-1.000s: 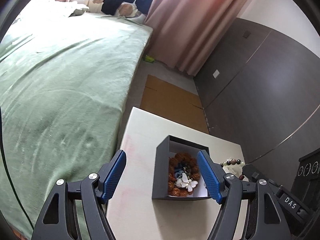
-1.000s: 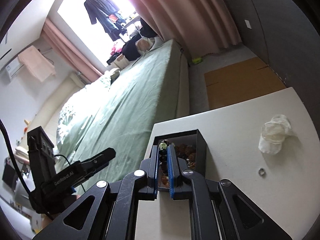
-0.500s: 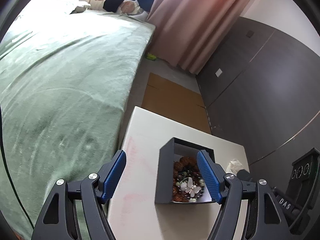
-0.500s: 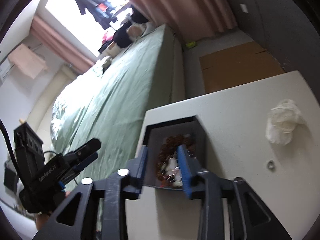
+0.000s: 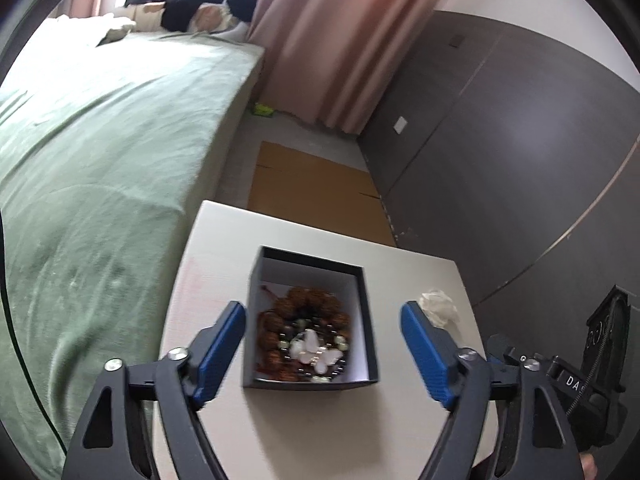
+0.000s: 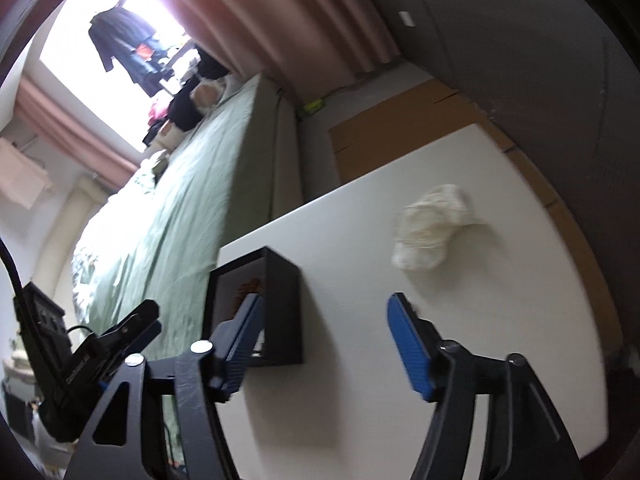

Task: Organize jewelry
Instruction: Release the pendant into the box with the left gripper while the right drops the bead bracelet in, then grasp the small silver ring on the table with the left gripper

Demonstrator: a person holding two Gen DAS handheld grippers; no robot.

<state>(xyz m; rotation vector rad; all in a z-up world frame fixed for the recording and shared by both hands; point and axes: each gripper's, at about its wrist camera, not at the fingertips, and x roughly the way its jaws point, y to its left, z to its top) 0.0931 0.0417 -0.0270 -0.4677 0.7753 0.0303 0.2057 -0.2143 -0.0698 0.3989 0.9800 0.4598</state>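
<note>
Left gripper (image 5: 322, 344), jaws opening, straddles the near part of the box (image 5: 308, 382) without its pads pressing the walls; nothing is clamped. Right gripper (image 6: 320, 326), jaws also opening and empty, hangs over bare table (image 6: 500, 352) just right of the box, its left pad in front of the box's near corner. The box, dark outside and white within, stands open near the table's left edge beside the bed (image 5: 92, 184). Inside lie brown bead bracelets (image 5: 298, 312), darker beads and a white butterfly piece (image 5: 316, 354), heaped together. A crumpled white tissue (image 6: 434, 234) lies well apart to the right. Step in hand, as judged: release after a deposit. Any next piece must be found first, since none shows on the table here; blur hides small items.
</note>
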